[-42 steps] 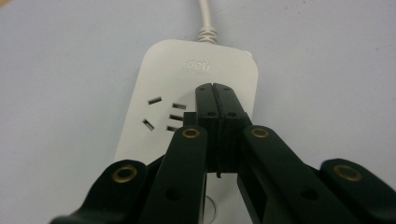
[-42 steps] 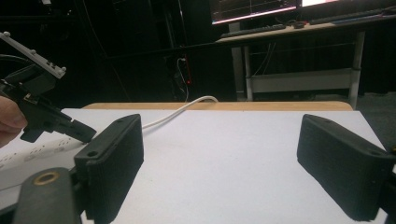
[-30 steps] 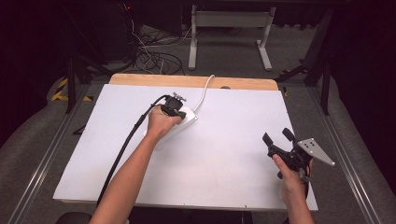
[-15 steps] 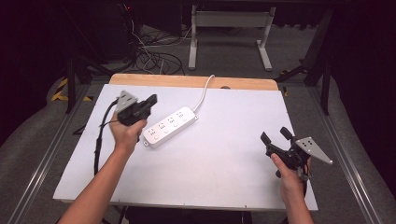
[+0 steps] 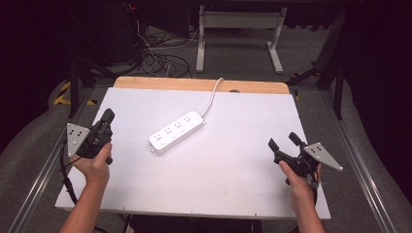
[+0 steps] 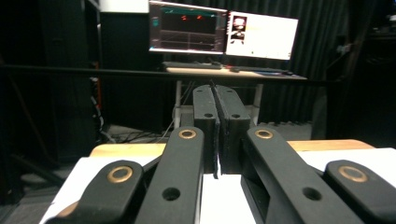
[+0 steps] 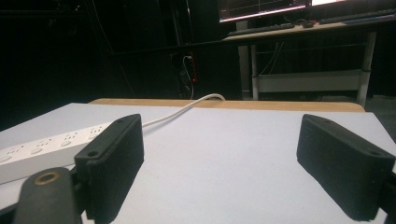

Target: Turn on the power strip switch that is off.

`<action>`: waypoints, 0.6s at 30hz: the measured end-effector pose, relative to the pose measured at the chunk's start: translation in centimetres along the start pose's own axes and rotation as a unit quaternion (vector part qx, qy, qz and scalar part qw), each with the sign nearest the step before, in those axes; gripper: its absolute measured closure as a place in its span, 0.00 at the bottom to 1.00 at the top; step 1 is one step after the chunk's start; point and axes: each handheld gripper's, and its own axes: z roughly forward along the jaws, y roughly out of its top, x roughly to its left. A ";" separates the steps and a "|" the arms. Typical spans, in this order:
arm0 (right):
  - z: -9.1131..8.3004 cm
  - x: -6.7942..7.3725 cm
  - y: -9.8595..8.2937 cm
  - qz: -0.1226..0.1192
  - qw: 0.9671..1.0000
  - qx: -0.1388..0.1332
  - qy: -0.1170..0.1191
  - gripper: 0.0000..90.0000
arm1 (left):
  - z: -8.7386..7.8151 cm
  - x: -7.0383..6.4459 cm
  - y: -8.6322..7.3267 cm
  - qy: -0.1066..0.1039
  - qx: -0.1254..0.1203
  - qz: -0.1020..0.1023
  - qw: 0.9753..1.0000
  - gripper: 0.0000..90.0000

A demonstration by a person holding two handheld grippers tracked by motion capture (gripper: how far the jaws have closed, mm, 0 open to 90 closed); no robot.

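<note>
A white power strip (image 5: 177,131) lies slantwise on the white table top (image 5: 233,160), its cord (image 5: 212,96) running to the far edge. It also lies at the left of the right gripper view, power strip (image 7: 42,149) with cord (image 7: 187,106). My left gripper (image 5: 108,116) is held over the table's left edge, jaws pressed together with nothing between them (image 6: 217,126). At the table's right, near the front, my right gripper (image 5: 283,141) is held with its jaws wide apart and empty (image 7: 219,158), pointing toward the strip.
A wooden strip (image 5: 204,85) borders the table's far edge. Beyond it are cables on the floor (image 5: 160,58) and a desk frame (image 5: 238,34). Monitors (image 6: 224,32) stand on a desk behind the table. Metal rails (image 5: 359,174) run along both sides.
My left gripper has let go of the power strip and drawn back left and toward me to the table's left edge. The strip lies slantwise, farther left. The right gripper has stayed put.
</note>
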 end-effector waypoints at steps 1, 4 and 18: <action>0.0 0.0 0.0 0.000 1.000 0.000 0.000 0.17 | 0.0 0.2 0.0 0.003 0.001 0.000 1.000 0.97; -0.1 -0.1 0.0 0.003 1.000 -0.003 -0.003 0.17 | 0.1 0.4 -0.2 0.012 0.000 0.001 1.000 0.94; -0.1 -0.2 0.0 0.004 1.000 -0.001 -0.004 0.17 | 1.9 -0.1 -1.3 0.069 -0.015 0.016 0.997 0.06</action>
